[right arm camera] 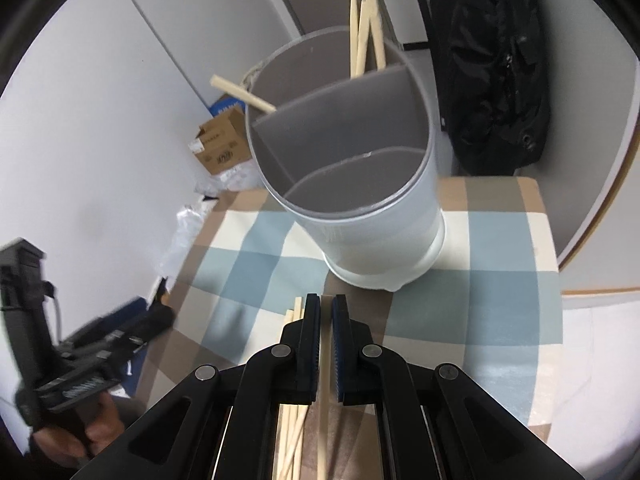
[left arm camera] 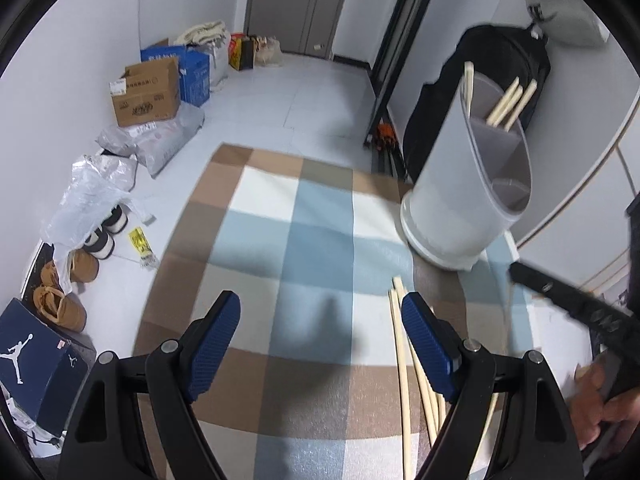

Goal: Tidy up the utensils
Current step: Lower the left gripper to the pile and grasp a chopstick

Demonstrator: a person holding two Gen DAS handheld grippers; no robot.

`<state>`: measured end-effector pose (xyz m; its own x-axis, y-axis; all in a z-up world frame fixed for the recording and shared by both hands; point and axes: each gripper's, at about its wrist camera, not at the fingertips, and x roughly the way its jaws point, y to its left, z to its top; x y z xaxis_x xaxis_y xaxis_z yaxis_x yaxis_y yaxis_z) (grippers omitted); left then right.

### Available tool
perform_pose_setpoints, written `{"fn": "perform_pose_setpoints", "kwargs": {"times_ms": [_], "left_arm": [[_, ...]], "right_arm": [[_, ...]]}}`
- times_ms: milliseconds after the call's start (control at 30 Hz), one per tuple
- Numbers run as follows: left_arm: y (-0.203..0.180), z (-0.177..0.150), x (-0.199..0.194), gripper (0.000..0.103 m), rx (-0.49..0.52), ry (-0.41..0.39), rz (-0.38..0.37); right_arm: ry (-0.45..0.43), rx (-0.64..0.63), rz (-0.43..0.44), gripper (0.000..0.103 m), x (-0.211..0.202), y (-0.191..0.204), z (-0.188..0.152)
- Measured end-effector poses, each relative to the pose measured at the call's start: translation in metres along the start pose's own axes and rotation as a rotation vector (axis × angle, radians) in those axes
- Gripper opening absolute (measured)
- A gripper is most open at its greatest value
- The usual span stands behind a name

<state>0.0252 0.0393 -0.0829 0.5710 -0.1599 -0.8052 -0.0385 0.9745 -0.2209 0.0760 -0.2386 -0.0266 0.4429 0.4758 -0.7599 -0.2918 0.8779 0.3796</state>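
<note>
Right tool pinches one chopstick — holder keeps four.

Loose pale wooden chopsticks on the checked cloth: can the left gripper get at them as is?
Probably yes. The left gripper is open and empty, and the pale wooden chopsticks lie flat on the checked cloth by its right finger, uncovered. It would need to shift sideways.

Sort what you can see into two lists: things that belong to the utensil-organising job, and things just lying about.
Belongs to the job:
- utensil holder
- loose chopsticks on the cloth
- chopstick gripped in the right tool
- left tool, open

Just lying about:
- cardboard box
- shoe box
- black bag
</note>
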Motion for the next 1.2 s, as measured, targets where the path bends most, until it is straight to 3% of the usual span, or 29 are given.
{"fn": "perform_pose_setpoints", "kwargs": {"times_ms": [133,367,667,967,1200], "left_arm": [[-0.014,-0.01,0.011,0.079,0.068,0.066,0.023],[-0.032,-0.025,0.022,0.079,0.115,0.175,-0.005],[-0.056,-0.044,0.033,0.079,0.24,0.239,0.098],[-0.053,-0.034,0.042,0.074,0.193,0.28,0.132],[-0.057,-0.017,0.055,0.061,0.166,0.288,0.13]], "right_arm": [[-0.047,-0.005,0.014,0.005,-0.017,-0.001,-0.001],[-0.117,0.008,0.036,0.005,-0.033,-0.004,-0.001],[-0.179,0.024,0.074,0.005,-0.057,-0.014,0.0],[-0.215,0.046,0.102,0.005,-0.072,-0.022,0.0],[-0.232,0.038,0.116,0.005,-0.081,-0.023,0.0]]}}
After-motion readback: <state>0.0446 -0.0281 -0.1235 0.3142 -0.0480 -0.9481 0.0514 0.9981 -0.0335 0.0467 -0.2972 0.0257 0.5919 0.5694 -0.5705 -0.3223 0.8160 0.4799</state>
